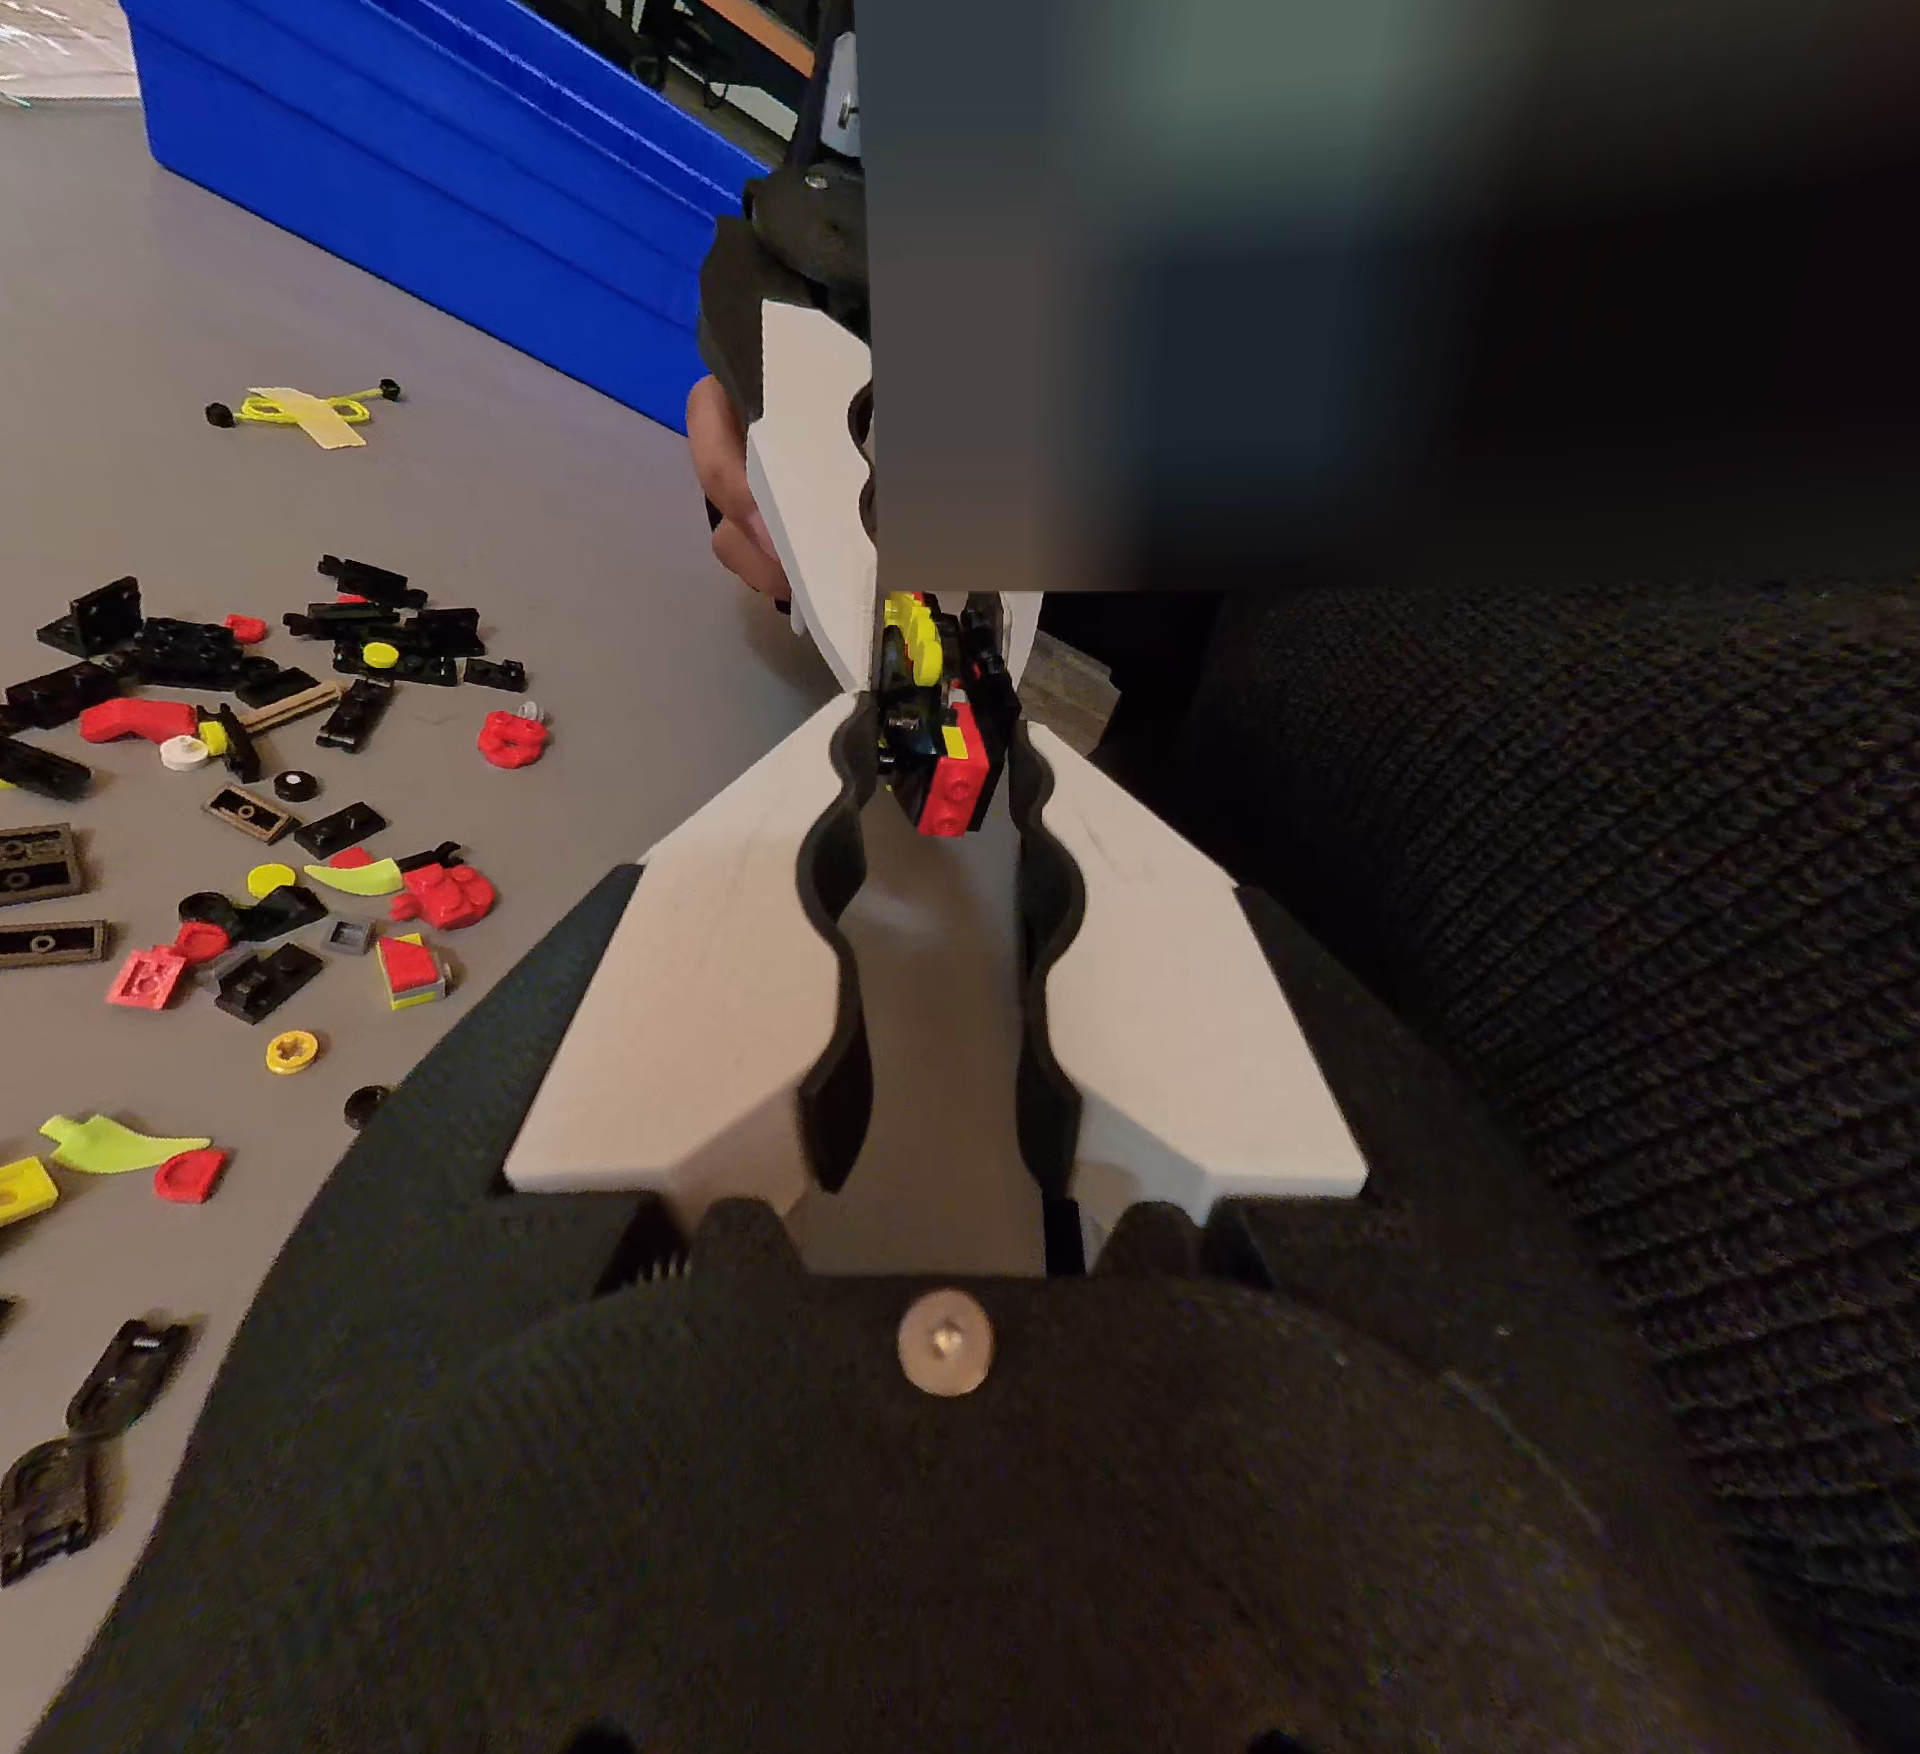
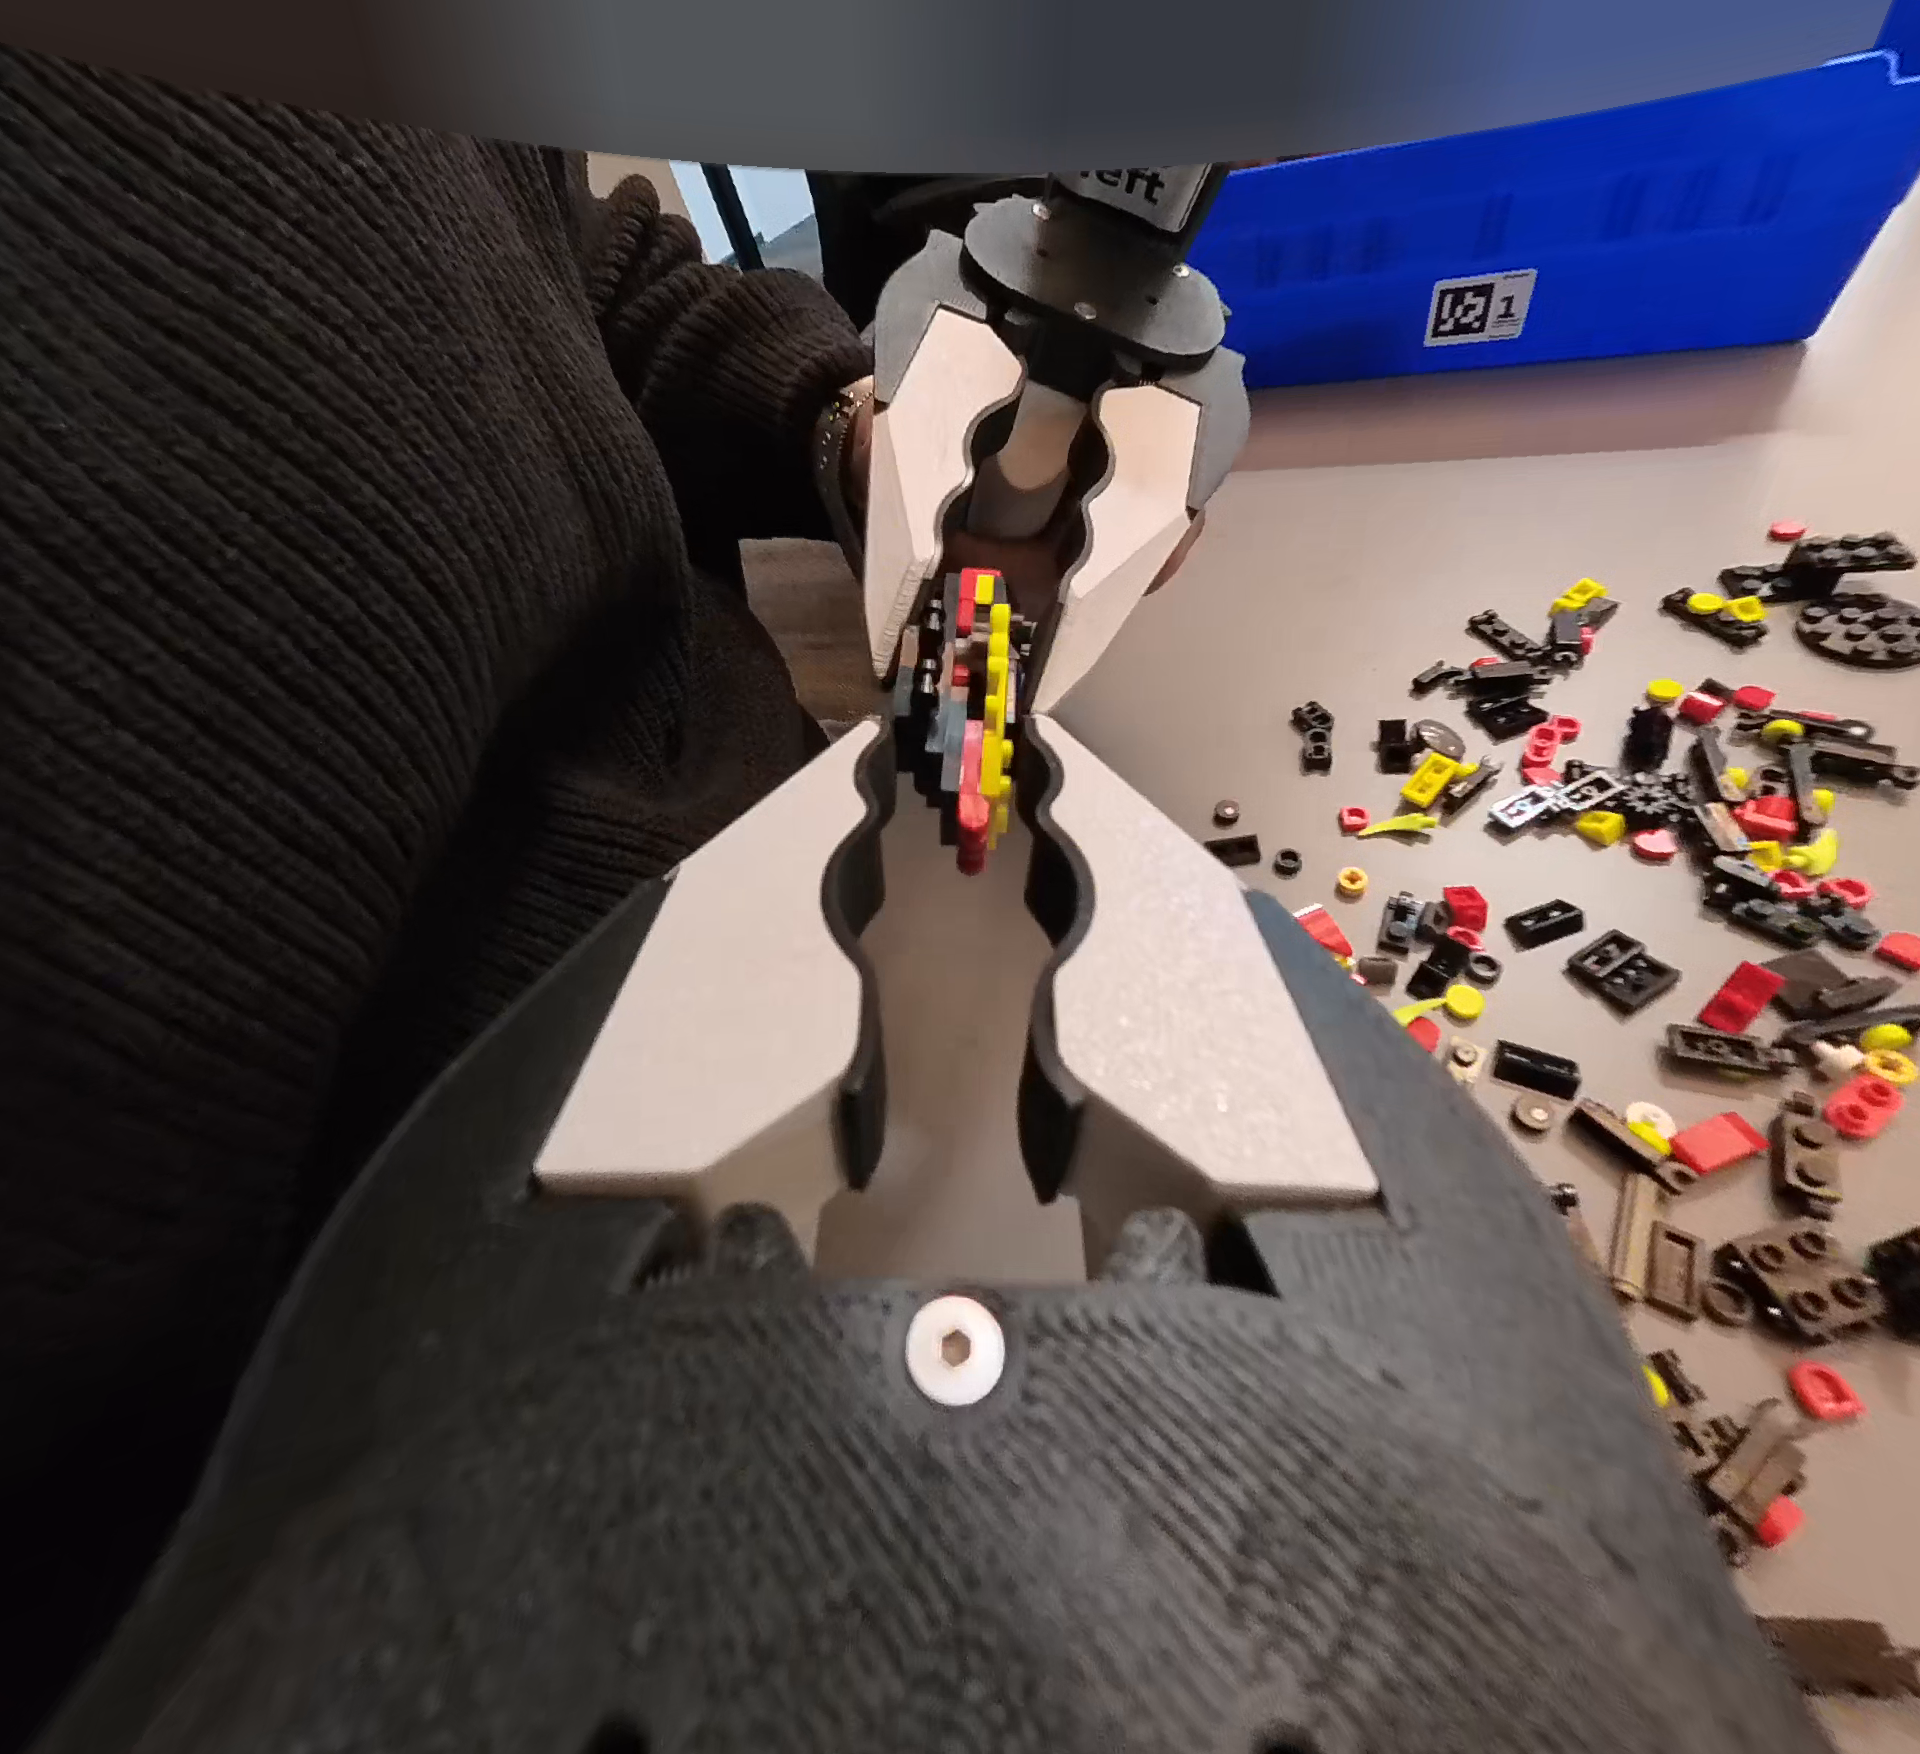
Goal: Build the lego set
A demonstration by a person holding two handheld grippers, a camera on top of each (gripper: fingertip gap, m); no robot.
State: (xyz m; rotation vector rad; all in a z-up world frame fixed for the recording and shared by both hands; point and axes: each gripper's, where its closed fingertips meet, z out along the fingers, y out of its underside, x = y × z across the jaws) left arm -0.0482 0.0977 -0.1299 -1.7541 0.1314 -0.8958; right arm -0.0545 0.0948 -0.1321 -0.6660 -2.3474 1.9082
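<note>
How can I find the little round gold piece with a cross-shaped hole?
Start at the blue bin, then come down the grey table to the loose bricks. The gold ring lies alone beside the left gripper's black body, below a black plate.

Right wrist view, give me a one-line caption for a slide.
Two grippers' fingers clamp one black, red and yellow brick assembly from opposite ends, beside loose bricks.

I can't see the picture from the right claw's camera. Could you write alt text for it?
Two claws, the right claw near and the left claw opposite, grip one small brick model of black, red and yellow between them. Loose bricks lie scattered on the grey table, before a blue bin.
</note>
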